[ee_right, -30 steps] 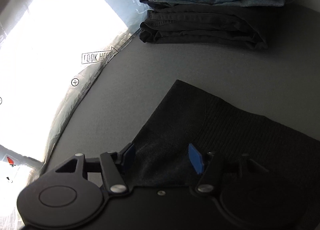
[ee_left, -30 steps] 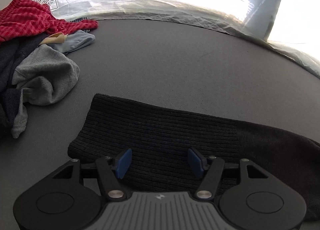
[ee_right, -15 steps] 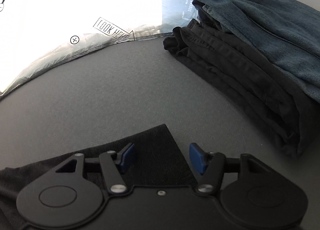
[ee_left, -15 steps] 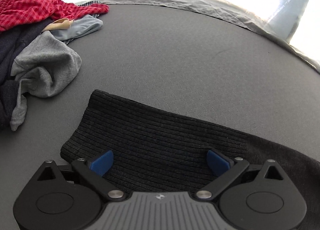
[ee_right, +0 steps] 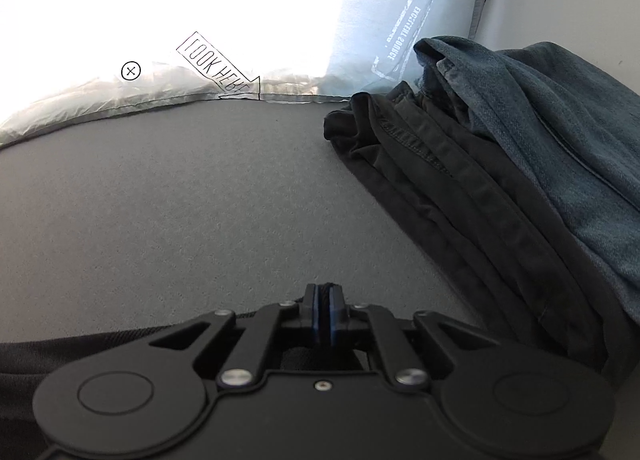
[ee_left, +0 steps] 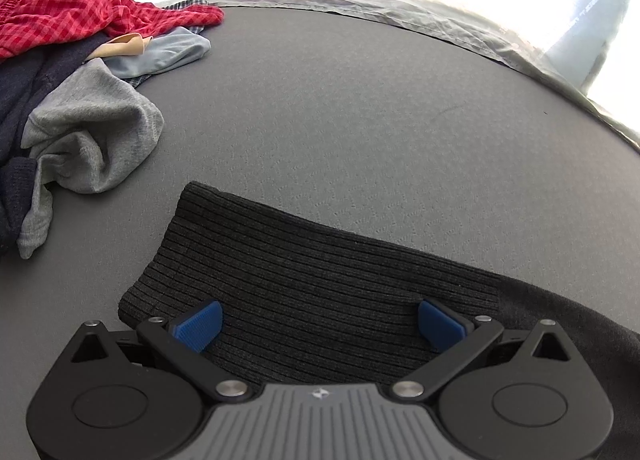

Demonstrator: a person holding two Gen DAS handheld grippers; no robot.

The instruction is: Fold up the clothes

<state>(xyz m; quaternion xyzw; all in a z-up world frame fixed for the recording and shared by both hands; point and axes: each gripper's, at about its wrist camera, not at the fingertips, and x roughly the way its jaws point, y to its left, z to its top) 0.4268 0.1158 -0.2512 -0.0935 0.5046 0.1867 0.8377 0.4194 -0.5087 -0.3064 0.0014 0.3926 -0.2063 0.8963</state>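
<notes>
Here, right gripper [ee_right: 325, 310] pinching black garment [ee_left: 320, 292] (ribbed), left gripper [ee_left: 319, 324] spread.

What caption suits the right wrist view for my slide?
Right gripper shut on the black garment's corner, beside a folded stack.

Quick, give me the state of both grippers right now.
Left gripper: open, jaws wide over the black ribbed garment, holding nothing.
Right gripper: closed, jaws pinching dark fabric, apparently that garment's edge.

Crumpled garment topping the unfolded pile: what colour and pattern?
Red check garment, clearest in the left wrist view.
</notes>
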